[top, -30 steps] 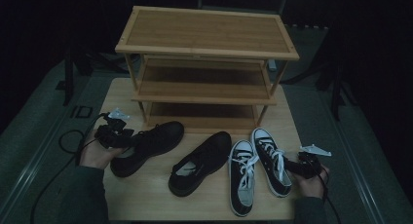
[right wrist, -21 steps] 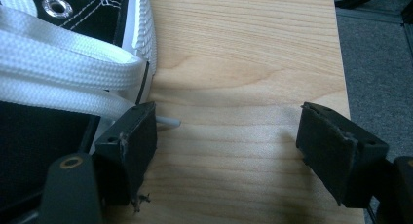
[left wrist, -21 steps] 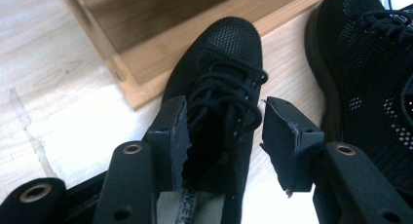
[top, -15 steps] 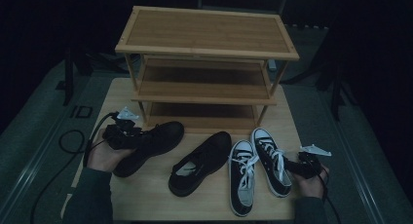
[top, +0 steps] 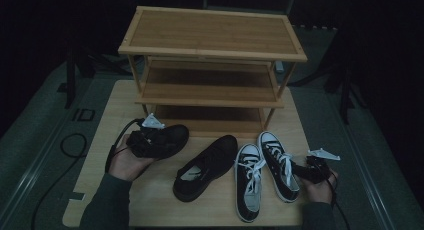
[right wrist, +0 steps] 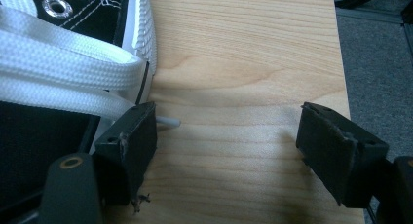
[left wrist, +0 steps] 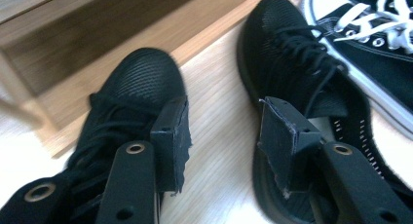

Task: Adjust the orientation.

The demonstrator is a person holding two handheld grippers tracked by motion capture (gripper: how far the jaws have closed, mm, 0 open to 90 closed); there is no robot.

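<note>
Black mesh shoes [top: 165, 140], black sneakers [top: 250, 180] with white laces, tan wooden rack [top: 212, 45]

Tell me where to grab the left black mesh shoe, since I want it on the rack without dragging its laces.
Probably the heel collar of the mesh shoe, approached from the heel end. Its toe points at the rack, so the open collar faces the left gripper, giving a thin wall for open jaws to straddle, clear of the laces.

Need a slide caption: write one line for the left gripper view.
Open left gripper poised above the table, between two black mesh shoes.
</note>
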